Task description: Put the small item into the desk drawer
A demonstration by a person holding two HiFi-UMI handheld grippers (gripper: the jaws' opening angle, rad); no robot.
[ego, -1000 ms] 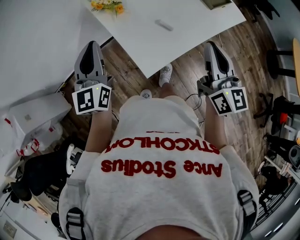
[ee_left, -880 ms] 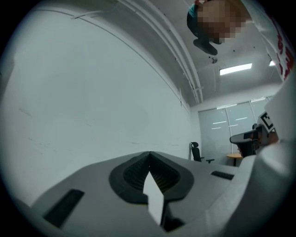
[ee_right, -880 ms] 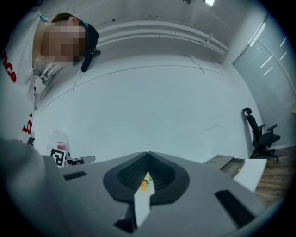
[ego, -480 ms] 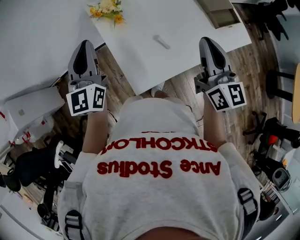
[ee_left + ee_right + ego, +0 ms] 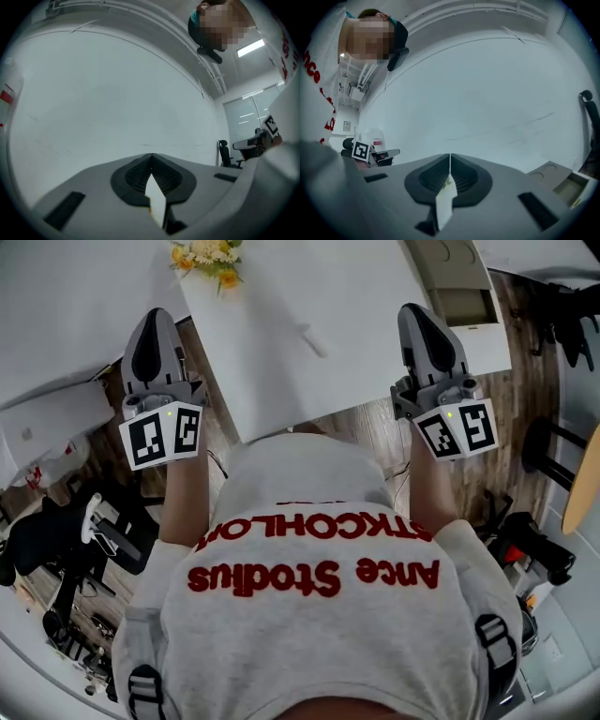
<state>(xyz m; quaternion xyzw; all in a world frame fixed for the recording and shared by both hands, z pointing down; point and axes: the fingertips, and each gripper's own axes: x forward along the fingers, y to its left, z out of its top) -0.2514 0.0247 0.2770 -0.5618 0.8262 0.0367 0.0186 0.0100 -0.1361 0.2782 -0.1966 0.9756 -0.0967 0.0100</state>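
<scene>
Poised over a white desk (image 5: 272,381) on wood floor (image 5: 361,432), with left gripper (image 5: 150,320) and right gripper (image 5: 413,313) both pressed together, holding nothing. Showing the small item (image 5: 307,337) lying mid-desk between them, touching neither, with flowers (image 5: 208,253) at the far-left edge and the drawer unit (image 5: 464,296) at the right end.

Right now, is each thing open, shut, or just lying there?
left claw, shut, holding nothing.
right claw, shut, holding nothing.
small item, lying on the white desk, away from both claws.
desk drawer, pulled open.
</scene>
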